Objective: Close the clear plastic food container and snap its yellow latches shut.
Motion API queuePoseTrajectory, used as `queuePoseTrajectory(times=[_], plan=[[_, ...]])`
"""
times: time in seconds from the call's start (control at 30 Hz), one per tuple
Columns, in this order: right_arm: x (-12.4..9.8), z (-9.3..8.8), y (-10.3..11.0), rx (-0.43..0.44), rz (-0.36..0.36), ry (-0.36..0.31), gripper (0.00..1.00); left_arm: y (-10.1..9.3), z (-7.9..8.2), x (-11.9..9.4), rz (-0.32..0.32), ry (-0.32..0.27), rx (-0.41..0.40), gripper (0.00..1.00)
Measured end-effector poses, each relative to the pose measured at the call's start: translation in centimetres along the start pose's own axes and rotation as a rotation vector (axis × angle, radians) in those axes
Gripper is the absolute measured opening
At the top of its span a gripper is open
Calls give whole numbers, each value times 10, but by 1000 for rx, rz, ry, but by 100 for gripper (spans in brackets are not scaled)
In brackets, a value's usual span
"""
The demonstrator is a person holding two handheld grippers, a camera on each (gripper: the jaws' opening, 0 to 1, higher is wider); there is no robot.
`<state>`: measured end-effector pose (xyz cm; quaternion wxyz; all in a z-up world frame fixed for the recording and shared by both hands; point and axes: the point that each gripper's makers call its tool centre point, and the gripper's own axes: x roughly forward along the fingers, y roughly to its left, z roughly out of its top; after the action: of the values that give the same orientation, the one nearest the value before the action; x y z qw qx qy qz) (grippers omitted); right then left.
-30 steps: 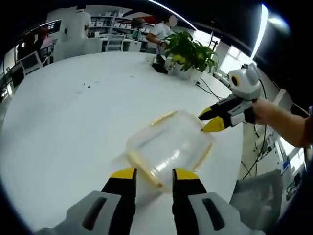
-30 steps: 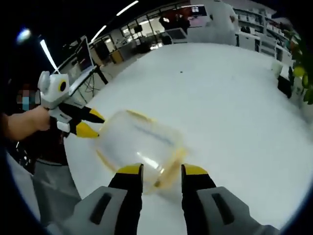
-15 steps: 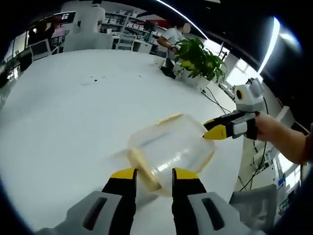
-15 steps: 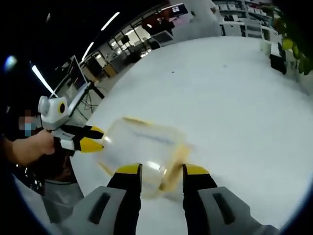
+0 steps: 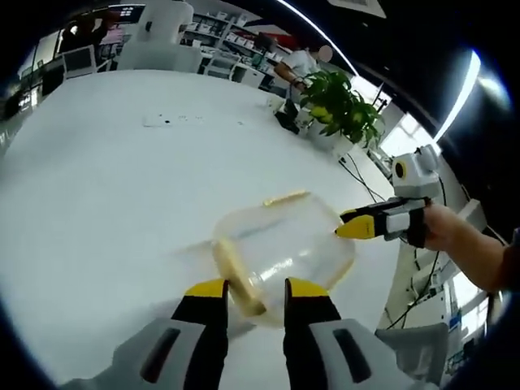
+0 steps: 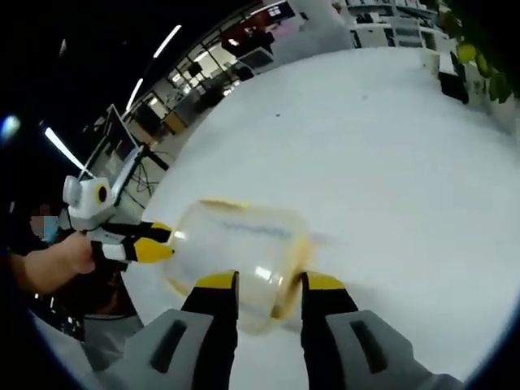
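two grippers (image 5: 253, 288) (image 6: 268, 282) closer around container (image 5: 280, 248) than before

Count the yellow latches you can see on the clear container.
2. One latch lies along the container's far edge; another latch runs along its near side, by the left hand-held gripper. Others may be hidden.

Both hand-held grippers (image 5: 253, 290) (image 6: 268, 283) held forward, jaws slightly parted
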<state>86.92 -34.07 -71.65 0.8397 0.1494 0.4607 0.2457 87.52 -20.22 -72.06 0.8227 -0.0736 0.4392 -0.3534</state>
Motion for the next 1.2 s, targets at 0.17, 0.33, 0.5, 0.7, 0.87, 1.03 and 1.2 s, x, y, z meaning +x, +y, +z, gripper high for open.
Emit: queuePoseTrajectory(times=[0.17,0.33,0.5,0.7,0.87,1.03,1.2], plan=[[1,3,-1,5,-7,2,25,1,-4,-5,-48,-7,-94,15],[1,3,-4,4,-8,-11,25,3,-6,-9,-49,-13,-66,16],[1,3,-5,-3,4,-32,28,5,-4,-9,-53,-13,-77,19],[-3,4,-7,-107,-58,-58,32,2,3,-9,-31,10,141,19],[-16,18,-7,-309,-134,-106,26,-4,27,-17,5,-15,430,19],[-16,18,3,-442,-155,-84,27,-26,45,-12,-82,-25,582,18],[-9,17,15,-467,-121,-74,24,-35,45,2,-133,29,638,18]])
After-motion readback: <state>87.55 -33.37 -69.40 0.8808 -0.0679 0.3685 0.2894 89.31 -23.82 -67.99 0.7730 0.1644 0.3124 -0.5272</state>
